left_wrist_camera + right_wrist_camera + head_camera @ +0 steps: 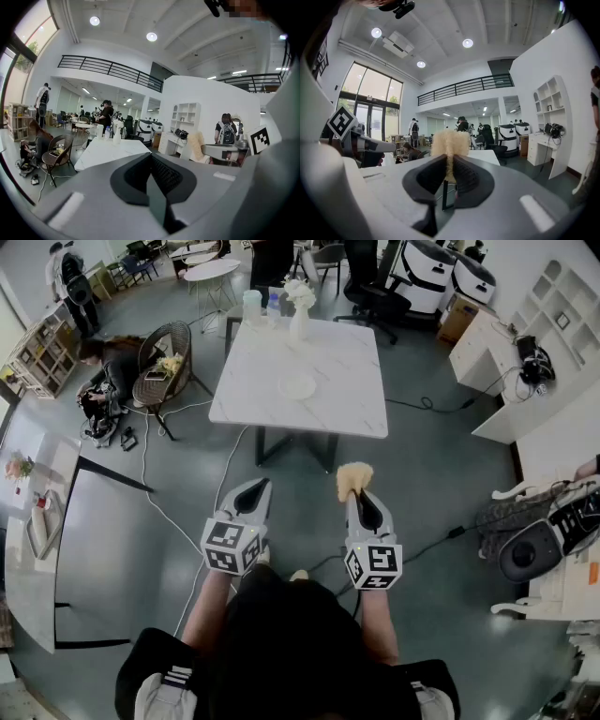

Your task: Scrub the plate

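Clamping a fluffy tan scrubber (353, 478) between its jaws, the right hand-held gripper (362, 502) hovers beside the left hand-held gripper (255, 491), whose jaws are pressed together on nothing. Well ahead, the white plate (297, 385) lies on the marble bench (347, 362).

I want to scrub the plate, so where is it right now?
In the head view, the plate lies near the middle of the white table, on the person's side of the white vase.

The scrubber (353, 478) is pale yellow, the plate (296, 385) white, the table (356, 404) white with grey veins. The left gripper (254, 487) and right gripper (361, 497) are grey with black-and-white markers.
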### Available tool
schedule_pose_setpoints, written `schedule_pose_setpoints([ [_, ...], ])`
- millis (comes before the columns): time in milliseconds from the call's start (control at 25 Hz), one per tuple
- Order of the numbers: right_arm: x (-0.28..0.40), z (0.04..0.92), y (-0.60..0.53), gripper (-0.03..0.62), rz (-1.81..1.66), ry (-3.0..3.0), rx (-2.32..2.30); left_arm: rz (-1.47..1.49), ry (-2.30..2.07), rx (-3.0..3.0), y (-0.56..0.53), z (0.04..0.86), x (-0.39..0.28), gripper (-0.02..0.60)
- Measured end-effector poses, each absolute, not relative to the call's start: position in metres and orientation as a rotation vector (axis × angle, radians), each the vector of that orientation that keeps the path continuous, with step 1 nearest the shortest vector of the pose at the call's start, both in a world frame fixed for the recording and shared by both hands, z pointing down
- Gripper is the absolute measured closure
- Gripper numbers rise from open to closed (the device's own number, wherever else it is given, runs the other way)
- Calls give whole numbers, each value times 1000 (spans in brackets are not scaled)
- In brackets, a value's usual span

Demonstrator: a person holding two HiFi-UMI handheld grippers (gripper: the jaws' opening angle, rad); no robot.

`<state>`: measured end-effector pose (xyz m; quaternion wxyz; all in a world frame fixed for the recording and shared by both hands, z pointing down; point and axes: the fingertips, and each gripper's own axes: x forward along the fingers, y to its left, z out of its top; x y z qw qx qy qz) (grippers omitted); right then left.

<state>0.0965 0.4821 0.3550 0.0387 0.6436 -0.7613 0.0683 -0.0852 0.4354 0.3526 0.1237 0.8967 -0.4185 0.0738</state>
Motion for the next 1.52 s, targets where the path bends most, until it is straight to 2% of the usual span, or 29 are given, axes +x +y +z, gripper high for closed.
schedule_pose_setpoints([
  [960,106,355,483,548,217,-2365,1946,244,-1248,2614,442,347,-70,575],
  [1520,115,369,373,548,288,-2335,1947,289,-1204,2590,326,361,-58,575],
])
